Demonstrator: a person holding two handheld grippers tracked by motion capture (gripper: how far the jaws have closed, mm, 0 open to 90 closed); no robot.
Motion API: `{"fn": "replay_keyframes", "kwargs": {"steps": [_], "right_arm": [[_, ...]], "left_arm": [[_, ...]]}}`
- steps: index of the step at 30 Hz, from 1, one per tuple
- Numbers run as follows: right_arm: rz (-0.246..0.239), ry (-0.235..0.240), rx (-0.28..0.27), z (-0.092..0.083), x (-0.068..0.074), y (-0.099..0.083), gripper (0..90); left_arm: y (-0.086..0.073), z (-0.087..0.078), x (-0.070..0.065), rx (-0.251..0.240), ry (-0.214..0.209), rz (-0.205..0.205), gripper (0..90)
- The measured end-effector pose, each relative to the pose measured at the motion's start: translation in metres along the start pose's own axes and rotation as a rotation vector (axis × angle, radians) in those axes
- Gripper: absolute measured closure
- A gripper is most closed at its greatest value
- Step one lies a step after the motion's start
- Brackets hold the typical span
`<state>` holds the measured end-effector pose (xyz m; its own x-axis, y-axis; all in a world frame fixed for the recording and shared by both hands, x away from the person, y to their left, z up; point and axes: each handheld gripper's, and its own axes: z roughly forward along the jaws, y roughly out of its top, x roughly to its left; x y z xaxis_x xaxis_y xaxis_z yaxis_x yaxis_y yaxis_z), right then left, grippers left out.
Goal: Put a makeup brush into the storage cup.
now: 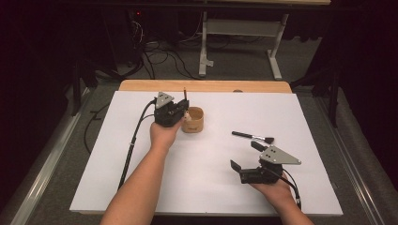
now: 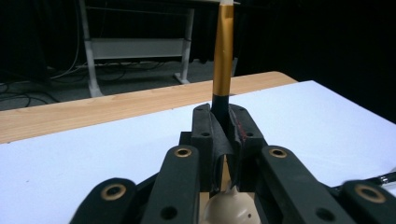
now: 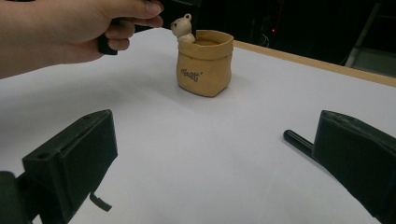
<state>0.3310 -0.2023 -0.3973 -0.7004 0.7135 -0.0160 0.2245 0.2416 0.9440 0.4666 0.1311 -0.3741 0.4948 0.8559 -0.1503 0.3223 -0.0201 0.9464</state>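
Observation:
A tan ceramic pot point(image 1: 193, 120) shaped like a sack stands on the white board, with a small bear figure point(image 1: 187, 116) peeking over its rim. My left gripper point(image 1: 182, 111) is right over the pot's left edge and is shut on a makeup brush point(image 1: 185, 93) whose handle points straight up. In the left gripper view the gold and black handle point(image 2: 222, 56) rises between the pads of the left gripper point(image 2: 223, 121), with the bear's head point(image 2: 231, 210) just below. My right gripper point(image 1: 246, 155) rests open at the front right, and nothing is between its jaws.
A second black brush point(image 1: 252, 137) lies flat on the white board point(image 1: 211, 187), just beyond the right gripper; its handle end point(image 3: 299, 140) shows beside the right jaw. The pot point(image 3: 204, 63) stands farther off. A wooden table edge point(image 1: 206, 86) runs behind the board.

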Motion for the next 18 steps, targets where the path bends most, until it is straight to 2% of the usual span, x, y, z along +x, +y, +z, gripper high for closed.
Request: {"fn": "replay_keyframes", "kwargs": {"steps": [1,4,9,18], "right_arm": [[0.001,0.000,0.000,0.000,0.000,0.000,1.3],[0.005,0.002,0.002,0.000,0.001,0.000,1.3],[0.004,0.004,0.000,0.001,0.002,0.000,1.3],[-0.001,-0.002,0.003,0.000,0.003,0.000,1.3]], "left_arm": [[0.000,-0.001,0.000,0.009,0.015,0.012,72.7],[0.000,-0.002,0.002,0.031,0.023,0.023,60.7],[0.001,-0.007,0.002,0.045,0.011,0.040,55.6],[0.002,-0.020,-0.006,0.032,-0.014,0.037,47.5]]}}
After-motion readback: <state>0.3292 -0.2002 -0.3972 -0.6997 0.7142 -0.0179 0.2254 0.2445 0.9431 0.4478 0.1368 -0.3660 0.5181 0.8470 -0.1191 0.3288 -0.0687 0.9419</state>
